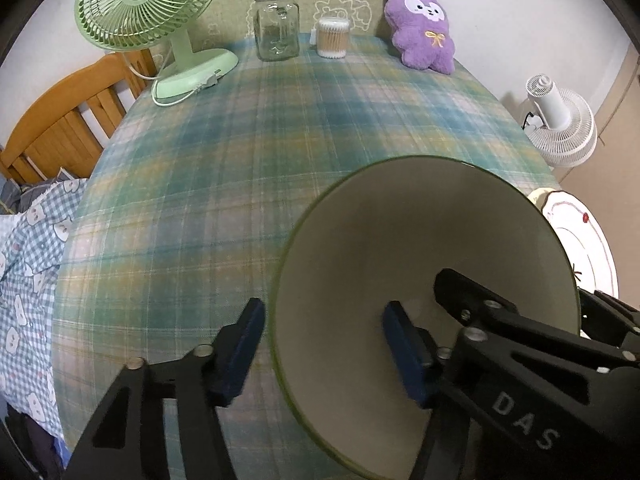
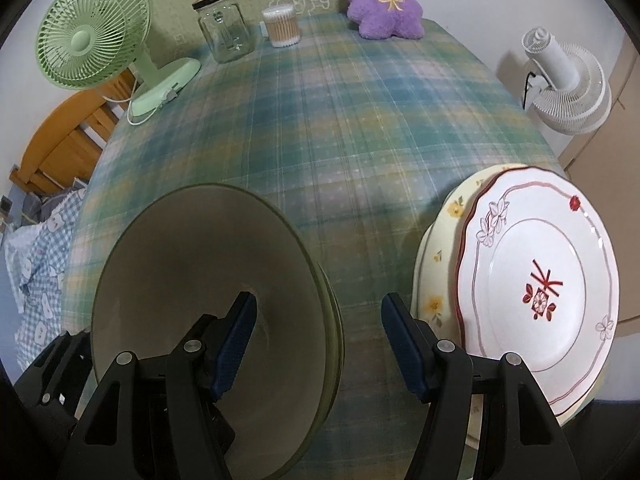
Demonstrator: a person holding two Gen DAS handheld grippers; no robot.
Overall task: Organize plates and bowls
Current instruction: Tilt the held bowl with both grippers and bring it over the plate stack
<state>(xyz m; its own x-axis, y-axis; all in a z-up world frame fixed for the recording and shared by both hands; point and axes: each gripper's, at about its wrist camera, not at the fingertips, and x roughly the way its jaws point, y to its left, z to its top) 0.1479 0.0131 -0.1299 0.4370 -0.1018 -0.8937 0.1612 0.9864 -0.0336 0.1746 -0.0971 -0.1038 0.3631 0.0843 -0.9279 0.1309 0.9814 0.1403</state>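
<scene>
A cream bowl with a green rim (image 1: 420,232) stands on the plaid tablecloth; in the right wrist view the bowl (image 2: 192,256) shows doubled edges at its right side, as if nested. My left gripper (image 1: 324,312) straddles its left wall, one blue pad outside and one inside, with gaps to the wall, so it is open. My right gripper (image 2: 320,300) straddles the right wall the same way, also open. A white plate with red pattern (image 2: 536,280) lies on a cream flowered plate (image 2: 436,268) to the right.
Along the table's far edge stand a green fan (image 1: 148,4), a glass jar (image 1: 277,26), a tub of cotton swabs (image 1: 333,38) and a purple plush (image 1: 424,28). A white fan (image 2: 568,80) is off the right edge. A wooden bed frame (image 1: 60,120) and bedding lie to the left.
</scene>
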